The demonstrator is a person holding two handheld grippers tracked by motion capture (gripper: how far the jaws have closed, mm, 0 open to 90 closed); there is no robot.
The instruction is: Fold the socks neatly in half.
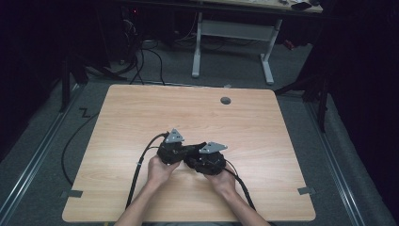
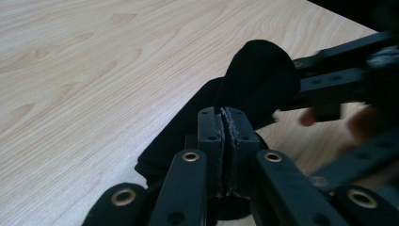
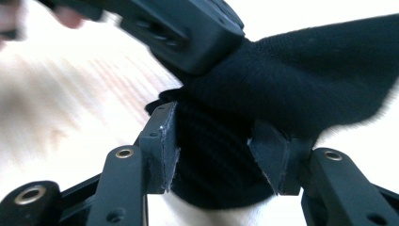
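A black sock (image 2: 261,70) lies bunched on the wooden table (image 1: 141,117) between my two grippers. My left gripper (image 2: 226,123) has its pads pressed together at the sock's edge, and in the right gripper view the cloth fans out from under its tip (image 3: 202,59). My right gripper (image 3: 219,155) stands wide, with the ribbed bulk of the sock (image 3: 216,141) bulging between its pads. In the high view both grippers meet tip to tip near the table's front middle, the left gripper (image 1: 187,150) and the right gripper (image 1: 192,158), each in one of the person's hands.
A round cable hole (image 1: 226,100) sits near the table's far edge. Black cables (image 1: 141,165) trail from the grippers off the front. Beyond the table stands a white-legged desk (image 1: 233,42) on a grey floor.
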